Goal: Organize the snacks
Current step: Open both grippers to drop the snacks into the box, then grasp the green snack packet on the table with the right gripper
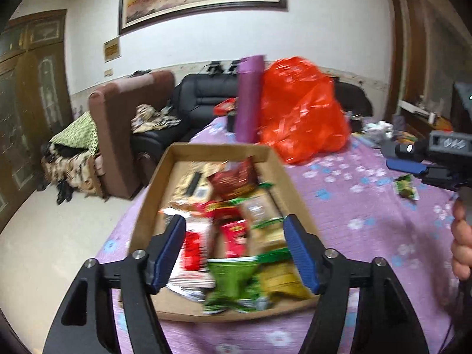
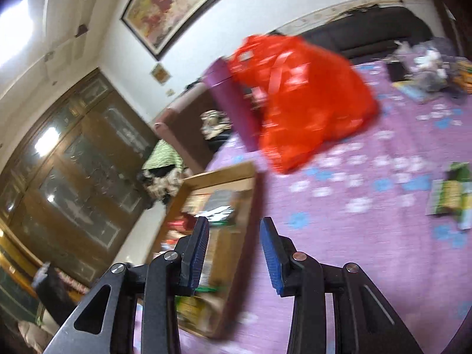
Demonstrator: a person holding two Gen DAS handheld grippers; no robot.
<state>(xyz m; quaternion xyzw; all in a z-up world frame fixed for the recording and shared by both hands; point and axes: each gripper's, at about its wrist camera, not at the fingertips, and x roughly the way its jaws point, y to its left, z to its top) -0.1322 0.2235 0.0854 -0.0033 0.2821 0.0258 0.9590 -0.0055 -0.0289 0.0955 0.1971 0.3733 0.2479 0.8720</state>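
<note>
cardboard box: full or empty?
Nearly full. The cardboard box holds a pile of snack packets across most of its floor; one green packet lies outside.

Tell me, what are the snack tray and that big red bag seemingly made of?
The tray looks like plain brown cardboard, matte, with raw folded walls. The red bag seems thin plastic film: glossy, crinkled, slightly see-through, catching light on its folds.

The left gripper (image 1: 234, 246) fills the lower middle of its frame, jaws spread wide and empty. The right gripper (image 2: 235, 255) sits tilted at bottom centre, jaws parted, gripped by the right hand (image 1: 460, 244).
</note>
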